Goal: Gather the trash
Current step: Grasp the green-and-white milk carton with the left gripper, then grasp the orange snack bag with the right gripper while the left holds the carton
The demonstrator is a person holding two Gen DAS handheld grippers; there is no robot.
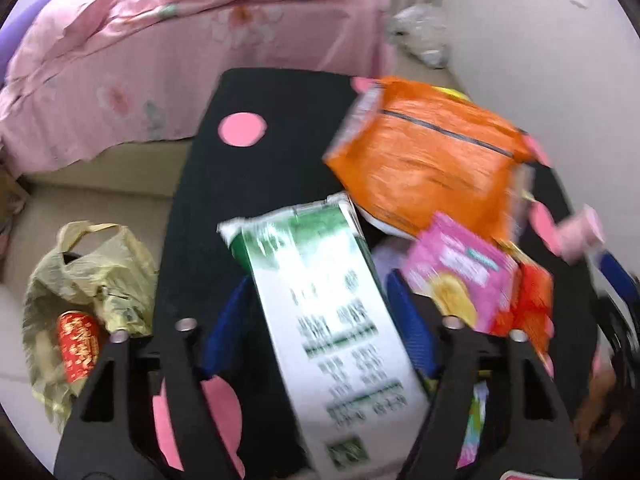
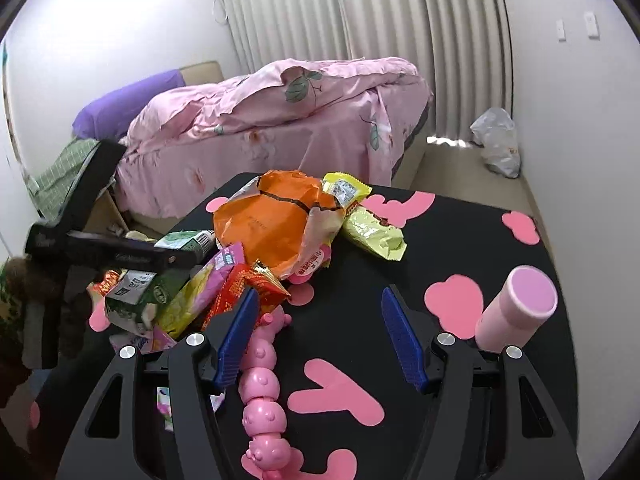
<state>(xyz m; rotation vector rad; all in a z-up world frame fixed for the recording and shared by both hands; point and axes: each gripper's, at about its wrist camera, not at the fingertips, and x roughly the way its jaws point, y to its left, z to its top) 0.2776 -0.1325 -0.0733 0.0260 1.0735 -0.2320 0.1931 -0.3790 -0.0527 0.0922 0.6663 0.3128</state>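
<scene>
My left gripper (image 1: 320,292) is shut on a green and white milk carton (image 1: 324,320), held over the black table (image 1: 240,184); the carton also shows in the right wrist view (image 2: 140,292). Beyond it lie an orange snack bag (image 1: 424,160), a pink wrapper (image 1: 456,272) and a red wrapper (image 1: 524,312). In the right wrist view the pile holds the orange bag (image 2: 272,224), yellow-green wrappers (image 2: 372,232) and a red wrapper (image 2: 240,292). My right gripper (image 2: 320,320) is open and empty above the table (image 2: 460,240).
A yellowish plastic bag (image 1: 92,280) with a red can (image 1: 78,344) sits on the floor left of the table. A pink caterpillar toy (image 2: 260,384) and a pink cylinder (image 2: 516,308) lie on the table. A pink bed (image 2: 280,120) stands behind. A white bag (image 2: 496,140) lies by the wall.
</scene>
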